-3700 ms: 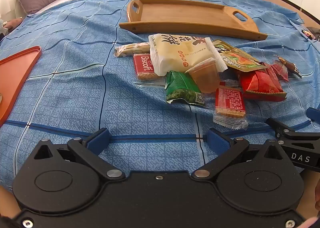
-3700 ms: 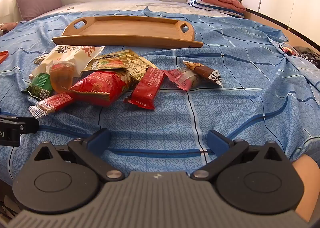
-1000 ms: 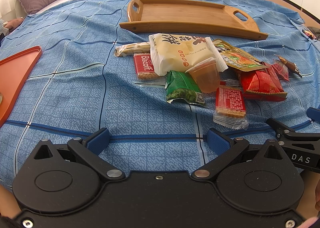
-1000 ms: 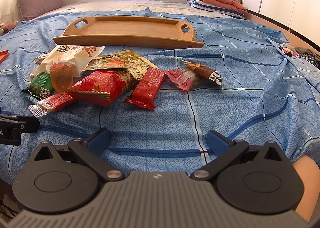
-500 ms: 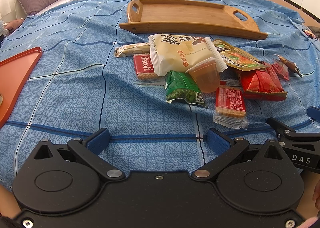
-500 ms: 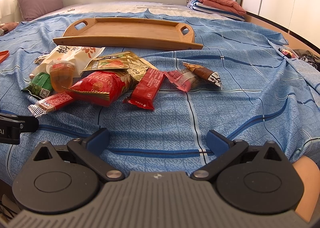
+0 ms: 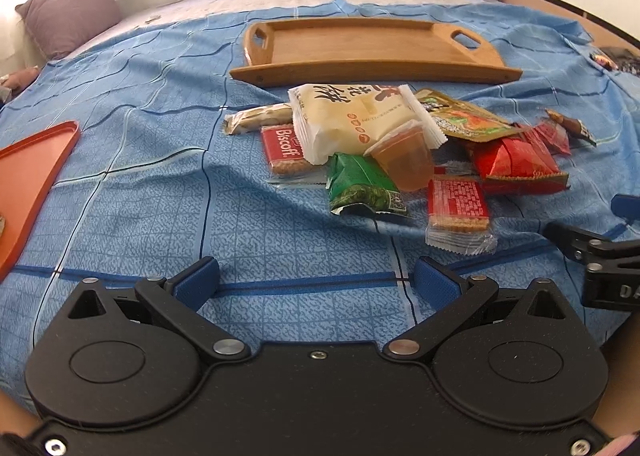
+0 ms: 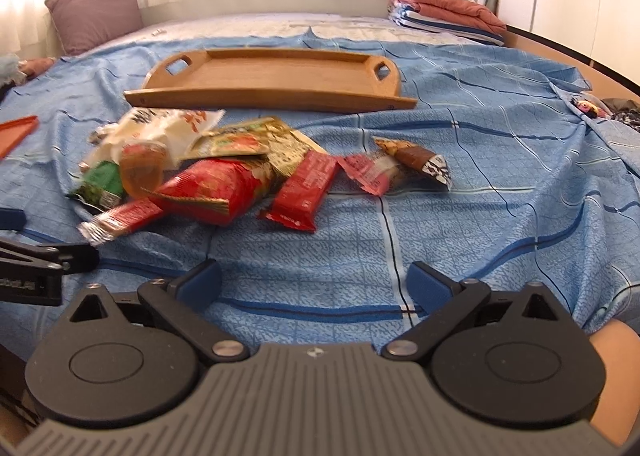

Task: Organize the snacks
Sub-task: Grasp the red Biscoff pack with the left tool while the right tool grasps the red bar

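Observation:
A heap of snacks lies on the blue bedspread: a cream cake pack (image 7: 352,113), a jelly cup (image 7: 404,161), a green packet (image 7: 360,185), a Biscoff biscuit (image 7: 282,149), a red wafer pack (image 7: 458,207) and a red bag (image 7: 516,165). The right wrist view shows the red bag (image 8: 216,187), a red bar (image 8: 306,189) and a brown candy (image 8: 416,159). Behind the heap sits an empty wooden tray (image 7: 372,73) (image 8: 272,97). My left gripper (image 7: 316,282) is open, short of the snacks. My right gripper (image 8: 316,282) is open too, holding nothing.
An orange tray (image 7: 28,179) lies at the far left. A purple pillow (image 8: 94,13) and folded blankets (image 8: 444,9) sit at the head of the bed. The other gripper's arm shows at each view's edge.
Both grippers have risen and tipped up slightly, so the tray and snacks sit lower in each view. The right view is a little blurred. No snack has moved.

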Demonstrator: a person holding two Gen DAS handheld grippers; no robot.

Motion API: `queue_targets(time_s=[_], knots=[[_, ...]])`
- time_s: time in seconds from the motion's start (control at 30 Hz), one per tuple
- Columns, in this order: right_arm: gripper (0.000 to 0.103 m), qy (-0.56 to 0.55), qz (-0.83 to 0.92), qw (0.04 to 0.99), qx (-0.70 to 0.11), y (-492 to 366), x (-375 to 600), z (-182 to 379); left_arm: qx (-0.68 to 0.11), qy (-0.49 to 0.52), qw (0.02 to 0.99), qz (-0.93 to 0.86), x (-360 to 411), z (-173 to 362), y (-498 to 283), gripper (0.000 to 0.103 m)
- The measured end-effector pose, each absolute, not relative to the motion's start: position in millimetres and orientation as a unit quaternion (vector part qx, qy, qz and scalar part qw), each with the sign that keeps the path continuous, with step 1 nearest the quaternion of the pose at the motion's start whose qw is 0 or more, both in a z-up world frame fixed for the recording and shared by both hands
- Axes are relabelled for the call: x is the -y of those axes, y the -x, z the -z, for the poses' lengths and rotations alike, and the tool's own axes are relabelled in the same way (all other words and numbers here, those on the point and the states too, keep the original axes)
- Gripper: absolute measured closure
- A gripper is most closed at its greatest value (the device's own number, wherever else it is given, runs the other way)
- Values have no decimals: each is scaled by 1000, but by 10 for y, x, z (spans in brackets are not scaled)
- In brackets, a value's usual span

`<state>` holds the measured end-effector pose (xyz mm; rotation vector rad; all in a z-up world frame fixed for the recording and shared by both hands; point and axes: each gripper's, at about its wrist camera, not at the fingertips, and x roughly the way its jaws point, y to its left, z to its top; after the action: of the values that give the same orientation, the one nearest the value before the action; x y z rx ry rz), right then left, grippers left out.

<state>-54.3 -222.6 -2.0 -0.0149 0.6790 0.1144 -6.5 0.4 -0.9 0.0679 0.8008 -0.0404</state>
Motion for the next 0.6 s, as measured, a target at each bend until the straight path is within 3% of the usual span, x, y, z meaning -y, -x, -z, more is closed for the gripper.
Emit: queue_targets(time_s=[0.1,0.2,0.3,0.43,0.6], knots=[[7,-13,-74,947,-313,603,2234,-52,-389,-22,921,32,1,-55,106,1],[12,-14,-88,954,-287,650,2211,-139,-377,-9,924,61,13,-147,179,12],[25,-5,-85,960,-268,647,2186,-210,-360,-3,929,82,41,-270,263,27],[52,-18,-66,961,-268,567,2251,-240,-338,10,935,109,91,-435,324,56],[56,-35,-58,956,-284,420,2335,-202,-337,7,931,141,221,-461,254,60]])
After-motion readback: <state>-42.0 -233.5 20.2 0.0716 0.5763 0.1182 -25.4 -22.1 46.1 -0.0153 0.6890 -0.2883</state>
